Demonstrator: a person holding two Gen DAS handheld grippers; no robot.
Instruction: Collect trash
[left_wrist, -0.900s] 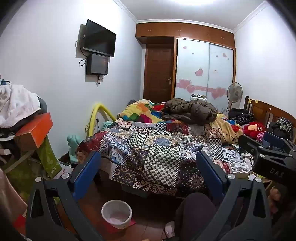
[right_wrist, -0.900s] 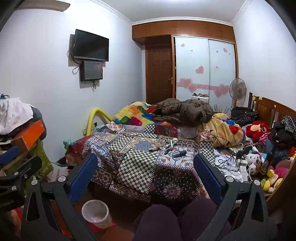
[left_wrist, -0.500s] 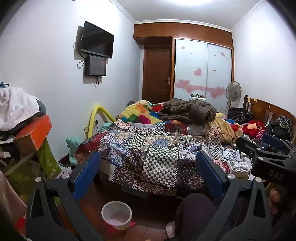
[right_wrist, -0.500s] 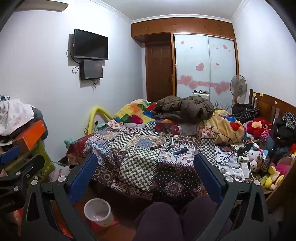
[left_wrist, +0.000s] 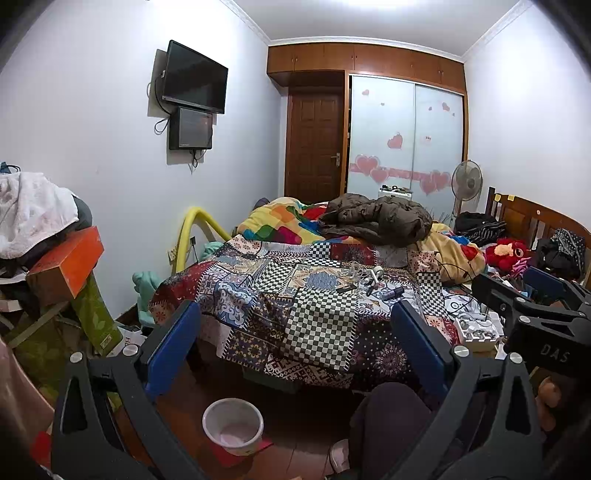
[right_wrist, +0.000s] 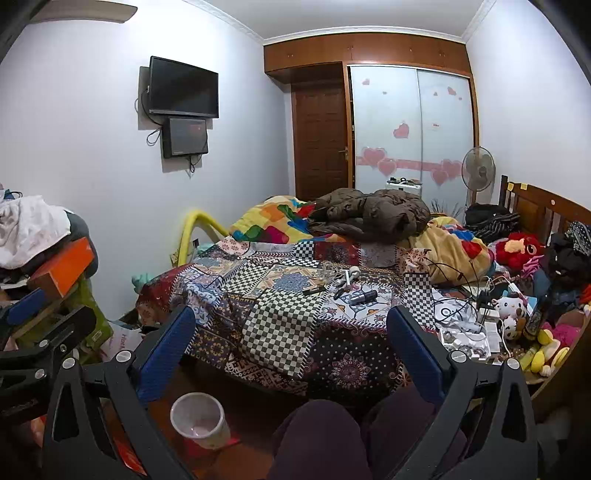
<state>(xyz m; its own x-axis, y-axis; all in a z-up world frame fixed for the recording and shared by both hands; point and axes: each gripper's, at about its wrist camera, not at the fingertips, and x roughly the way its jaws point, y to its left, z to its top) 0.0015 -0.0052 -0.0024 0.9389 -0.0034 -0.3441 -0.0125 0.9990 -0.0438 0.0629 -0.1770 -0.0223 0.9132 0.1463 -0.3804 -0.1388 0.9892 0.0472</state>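
I hold my left gripper (left_wrist: 295, 343) and right gripper (right_wrist: 290, 339) spread wide and empty, aimed at the bed (left_wrist: 317, 325), since the small clutter (right_wrist: 351, 288) I judge trash lies near its middle; the white bin (right_wrist: 197, 419) waits on the floor at the bed's near edge.

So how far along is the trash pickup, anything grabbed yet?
Nothing looks done. The white bin on the floor looks nearly empty. Nothing is in hand: left gripper and right gripper both show open jaws with nothing between them. Left to do: the small loose items on the patchwork bedspread are untouched.
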